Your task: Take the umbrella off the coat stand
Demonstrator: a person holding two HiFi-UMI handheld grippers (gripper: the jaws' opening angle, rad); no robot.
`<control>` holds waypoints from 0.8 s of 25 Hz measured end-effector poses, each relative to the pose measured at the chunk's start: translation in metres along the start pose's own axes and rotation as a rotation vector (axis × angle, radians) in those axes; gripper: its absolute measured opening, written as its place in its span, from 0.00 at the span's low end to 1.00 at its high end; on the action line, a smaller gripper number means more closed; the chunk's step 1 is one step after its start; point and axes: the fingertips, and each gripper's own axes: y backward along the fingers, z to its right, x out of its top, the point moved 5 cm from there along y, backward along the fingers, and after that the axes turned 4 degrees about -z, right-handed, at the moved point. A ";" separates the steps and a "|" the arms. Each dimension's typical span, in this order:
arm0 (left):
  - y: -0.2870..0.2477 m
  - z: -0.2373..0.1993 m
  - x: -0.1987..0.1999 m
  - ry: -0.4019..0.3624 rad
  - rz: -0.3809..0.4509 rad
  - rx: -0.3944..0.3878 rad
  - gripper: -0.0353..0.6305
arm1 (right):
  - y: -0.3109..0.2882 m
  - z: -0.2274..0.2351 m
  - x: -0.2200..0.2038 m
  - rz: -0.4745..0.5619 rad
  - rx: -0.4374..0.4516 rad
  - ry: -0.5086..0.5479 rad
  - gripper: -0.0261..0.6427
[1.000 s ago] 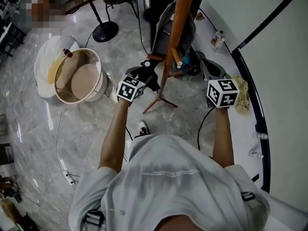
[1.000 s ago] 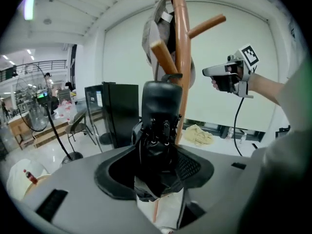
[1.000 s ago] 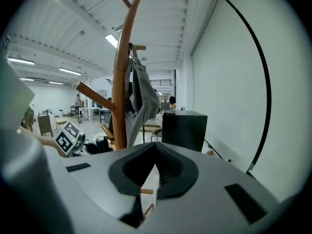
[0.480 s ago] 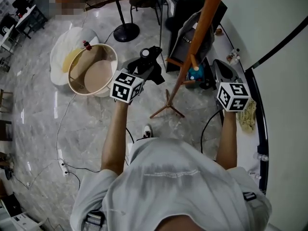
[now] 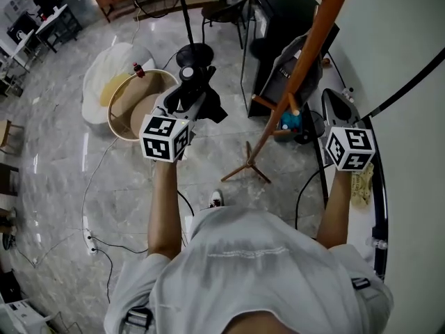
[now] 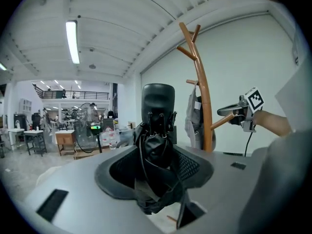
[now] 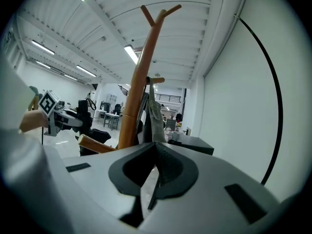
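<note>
A black folded umbrella (image 5: 193,94) is clamped in my left gripper (image 5: 186,104), clear of the wooden coat stand (image 5: 306,54) and to its left. In the left gripper view the umbrella (image 6: 157,130) stands upright between the pads, handle on top, with my left gripper (image 6: 156,152) shut on it and the coat stand (image 6: 202,96) off to the right. My right gripper (image 5: 328,97) hovers just right of the stand's lower pegs. Its jaws (image 7: 155,150) meet with nothing between them. A grey bag (image 5: 286,60) hangs on the stand.
A round tan tub (image 5: 132,110) and a white cloth heap (image 5: 108,72) sit on the marble floor at left. A fan base (image 5: 195,51), a black cabinet (image 5: 292,12) and a chair stand behind. The white wall (image 5: 410,152) is close on the right. Cables cross the floor.
Both grippers have risen. The left one has carried the umbrella up and leftward, away from the stand's pole; the right one stayed beside the pegs.
</note>
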 end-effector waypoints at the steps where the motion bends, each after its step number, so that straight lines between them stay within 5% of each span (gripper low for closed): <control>1: 0.005 -0.002 0.002 -0.004 0.008 0.014 0.39 | 0.000 0.000 0.001 0.003 -0.001 0.005 0.07; 7: 0.026 -0.012 0.003 -0.004 0.031 0.058 0.38 | -0.006 -0.009 0.003 -0.005 0.012 0.031 0.07; 20: 0.019 -0.006 0.001 -0.023 0.013 0.018 0.38 | -0.013 -0.018 -0.011 -0.065 0.016 0.062 0.07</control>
